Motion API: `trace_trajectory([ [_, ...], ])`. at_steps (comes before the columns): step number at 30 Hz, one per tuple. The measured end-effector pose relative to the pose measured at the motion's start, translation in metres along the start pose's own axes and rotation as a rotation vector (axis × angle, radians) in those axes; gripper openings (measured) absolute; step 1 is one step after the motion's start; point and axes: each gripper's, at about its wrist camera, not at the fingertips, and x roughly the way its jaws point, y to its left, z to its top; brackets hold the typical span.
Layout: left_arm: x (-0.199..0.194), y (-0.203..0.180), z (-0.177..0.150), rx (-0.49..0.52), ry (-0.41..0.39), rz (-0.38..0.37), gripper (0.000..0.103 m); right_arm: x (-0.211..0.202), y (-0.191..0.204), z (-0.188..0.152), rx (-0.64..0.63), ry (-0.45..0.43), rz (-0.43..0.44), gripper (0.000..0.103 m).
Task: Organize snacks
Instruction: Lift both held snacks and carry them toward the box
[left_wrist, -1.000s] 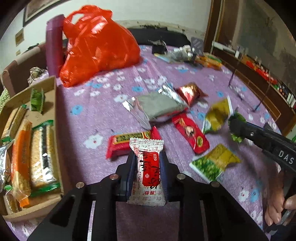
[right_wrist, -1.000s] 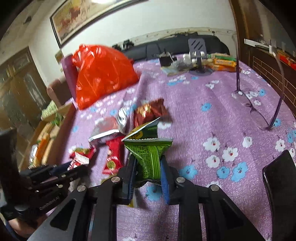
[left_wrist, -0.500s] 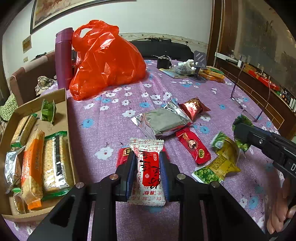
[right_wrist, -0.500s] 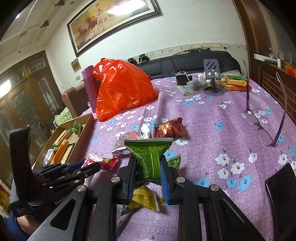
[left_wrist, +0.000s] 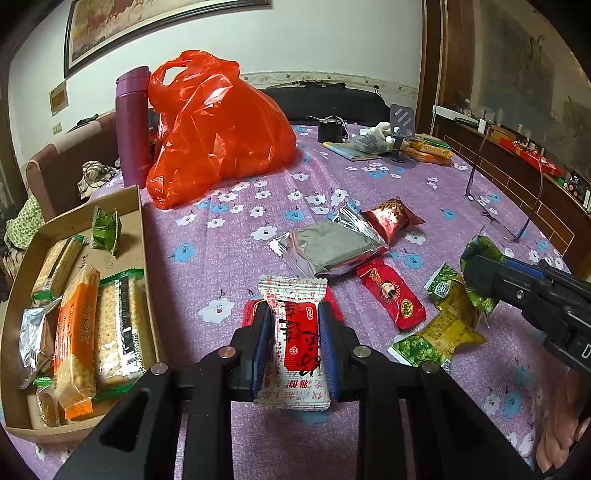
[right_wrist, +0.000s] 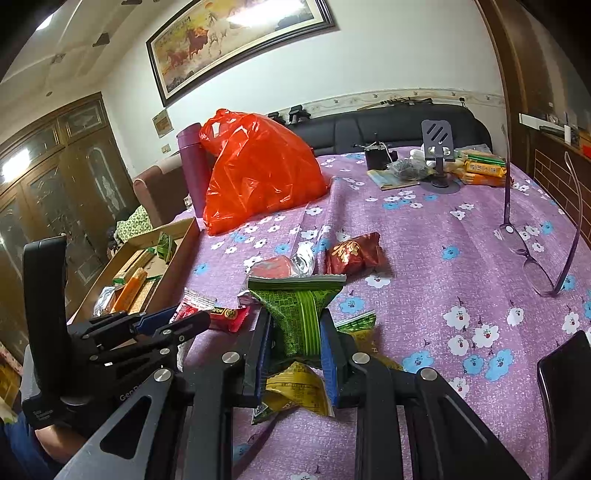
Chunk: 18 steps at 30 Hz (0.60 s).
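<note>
Left gripper (left_wrist: 293, 325) has its fingers clamped on a white-and-red snack packet (left_wrist: 295, 343), held above the purple flowered worktop (left_wrist: 229, 258); right gripper (right_wrist: 295, 332) has its fingers clamped on a green snack packet (right_wrist: 297, 314), lifted over yellow-green packets (left_wrist: 439, 328) lying near right; cardboard box (left_wrist: 125, 206) sits at the left edge, biscuit packs (left_wrist: 77, 339) lined up inside; mid-worktop lie a silver pouch (left_wrist: 328, 247) and a red packet (left_wrist: 391, 299) touching it, a dark red one (left_wrist: 389, 221) just behind; orange plastic bag (left_wrist: 218, 129) stands far left beside a purple flask (left_wrist: 131, 125).
</note>
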Motion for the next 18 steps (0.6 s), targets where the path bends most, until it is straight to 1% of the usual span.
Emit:
trace_trajectory([
  [11, -0.006, -0.002, 0.000, 0.009, -0.028, 0.019, 0.025, -0.003, 0.004, 0.000, -0.014, -0.008, 0.003, 0.026],
  [18, -0.014, -0.003, 0.000, 0.017, -0.067, 0.040, 0.025, -0.004, 0.002, 0.001, 0.000, -0.017, 0.007, 0.026],
])
